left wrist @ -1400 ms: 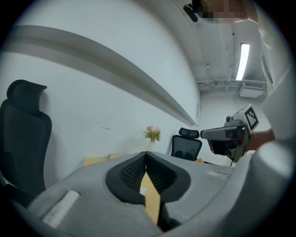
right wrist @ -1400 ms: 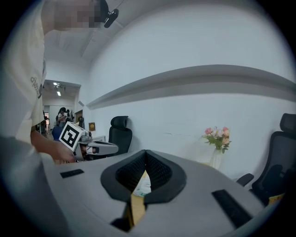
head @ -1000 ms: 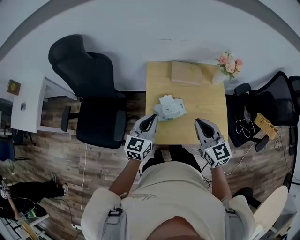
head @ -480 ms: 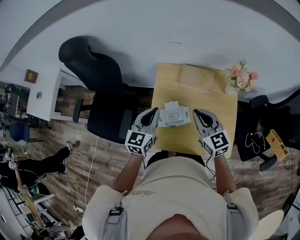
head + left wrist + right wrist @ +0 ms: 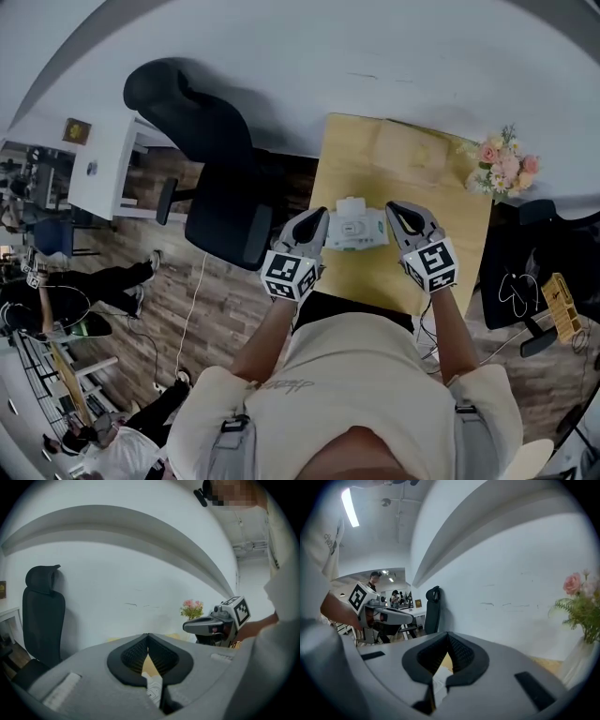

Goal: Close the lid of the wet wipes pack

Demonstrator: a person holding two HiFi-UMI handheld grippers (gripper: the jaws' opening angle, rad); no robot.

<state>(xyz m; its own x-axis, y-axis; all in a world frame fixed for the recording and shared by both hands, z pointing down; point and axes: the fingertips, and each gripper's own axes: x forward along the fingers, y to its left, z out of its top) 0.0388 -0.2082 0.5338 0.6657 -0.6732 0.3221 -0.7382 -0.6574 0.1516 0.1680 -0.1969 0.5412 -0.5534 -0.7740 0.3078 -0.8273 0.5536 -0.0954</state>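
Note:
The white wet wipes pack [image 5: 357, 231] lies on the wooden table [image 5: 450, 234] near its front edge, and a white flap [image 5: 352, 204] stands up at its far side. My left gripper [image 5: 319, 217] is shut and empty, its tip just left of the pack. My right gripper [image 5: 395, 209], also shut and empty, has its tip at the pack's right end. In the left gripper view the jaws [image 5: 148, 637] meet and the pack [image 5: 153, 689] shows below them. In the right gripper view the gripper [image 5: 448, 637] is shut too, with the pack [image 5: 438, 681] beneath.
A black office chair [image 5: 211, 159] stands left of the table. A vase of pink flowers [image 5: 503, 165] sits at the table's far right corner, and a flat tan box [image 5: 405, 146] lies at the far edge. Another black chair [image 5: 525, 281] is at the right.
Both grippers have moved forward and inward to flank the pack, the right one more than the left. The head view has shifted, so the table sits further right.

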